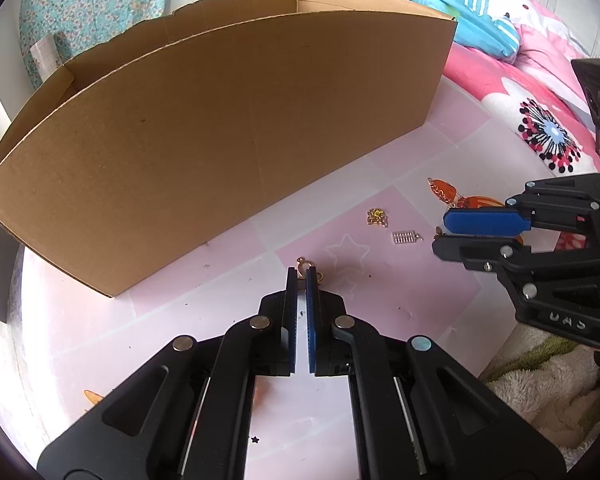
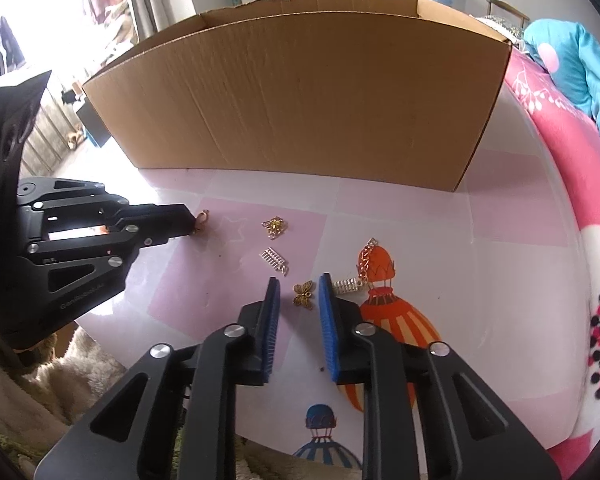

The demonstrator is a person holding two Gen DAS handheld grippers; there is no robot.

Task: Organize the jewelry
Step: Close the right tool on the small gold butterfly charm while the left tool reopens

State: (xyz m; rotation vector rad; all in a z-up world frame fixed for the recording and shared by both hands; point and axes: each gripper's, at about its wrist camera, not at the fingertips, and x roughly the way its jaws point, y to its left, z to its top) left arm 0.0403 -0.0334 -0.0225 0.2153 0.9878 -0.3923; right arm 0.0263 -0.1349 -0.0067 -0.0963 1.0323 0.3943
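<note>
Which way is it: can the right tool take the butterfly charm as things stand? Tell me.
Probably yes. The right tool is open, and the butterfly charm lies flat on the table between its fingers, with nothing over it; the silver piece lies just outside.

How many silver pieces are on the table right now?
2. One silver piece lies beside the gold cluster; the other sits right of the right gripper, by the balloon print. Grippers may hide more.

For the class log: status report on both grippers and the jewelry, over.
Left gripper shut on gold clasp. Right gripper open, fingers either side of butterfly charm. Other pieces loose on table; cardboard box behind.
</note>
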